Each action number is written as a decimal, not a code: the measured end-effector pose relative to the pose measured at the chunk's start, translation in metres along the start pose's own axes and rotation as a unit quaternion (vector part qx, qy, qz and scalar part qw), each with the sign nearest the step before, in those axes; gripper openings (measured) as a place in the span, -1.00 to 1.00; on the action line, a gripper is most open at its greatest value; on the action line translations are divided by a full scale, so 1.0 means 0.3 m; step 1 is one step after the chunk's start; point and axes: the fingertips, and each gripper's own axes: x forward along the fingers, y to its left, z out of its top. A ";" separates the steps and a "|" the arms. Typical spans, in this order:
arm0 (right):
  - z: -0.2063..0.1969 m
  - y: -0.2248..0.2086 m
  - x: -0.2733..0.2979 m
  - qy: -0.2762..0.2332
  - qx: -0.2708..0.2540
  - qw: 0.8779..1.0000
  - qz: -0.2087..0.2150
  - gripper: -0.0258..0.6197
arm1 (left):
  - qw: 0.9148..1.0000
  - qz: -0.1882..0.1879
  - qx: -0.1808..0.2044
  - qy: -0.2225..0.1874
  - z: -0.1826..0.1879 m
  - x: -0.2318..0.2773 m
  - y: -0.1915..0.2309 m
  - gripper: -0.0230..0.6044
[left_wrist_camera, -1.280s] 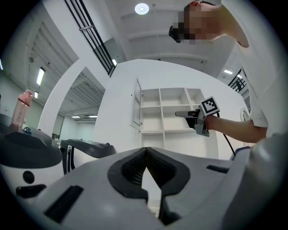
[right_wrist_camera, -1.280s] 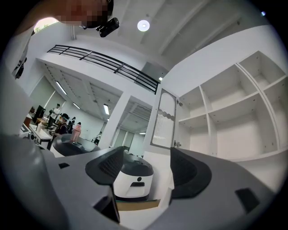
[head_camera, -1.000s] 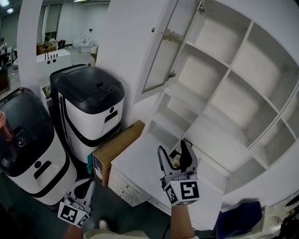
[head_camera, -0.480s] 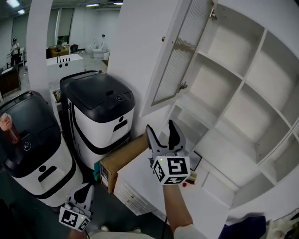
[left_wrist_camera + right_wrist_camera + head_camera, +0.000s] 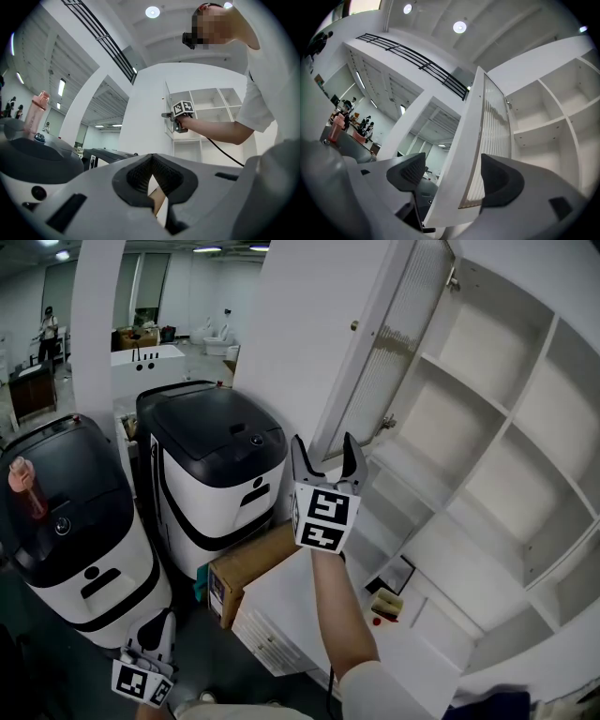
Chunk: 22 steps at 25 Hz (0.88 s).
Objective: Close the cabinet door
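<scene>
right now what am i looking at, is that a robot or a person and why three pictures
A person, no robot arm: each hand carries a gripper. One picture comes from a head camera looking down; the other two come from cameras riding on each gripper. The right gripper is raised at the open cabinet door. Its jaws have just been opening and straddle the door's edge without clamping it. The left gripper hangs low near a white-and-black machine, jaws together, empty. The shelves look mostly bare.

white cabinet door (image 5: pixel 305 334) with ribbed pane (image 5: pixel 394 348), black-and-white machines (image 5: pixel 220 474), brown box (image 5: pixel 253 563), pink bottle (image 5: pixel 26 488)
</scene>
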 end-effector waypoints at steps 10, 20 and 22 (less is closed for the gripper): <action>-0.039 -0.046 0.100 0.026 0.011 0.999 -0.038 0.13 | 1.000 0.012 -0.002 0.001 -0.007 0.000 0.058 -0.92; -0.048 -0.085 0.060 0.021 0.033 0.999 -0.010 -0.14 | 1.000 -0.028 0.003 0.003 -0.008 0.078 -0.013 -0.92; -0.044 -0.101 0.027 0.017 0.038 0.999 -0.005 -0.17 | 0.999 -0.034 0.003 0.005 -0.010 0.084 -0.023 -0.91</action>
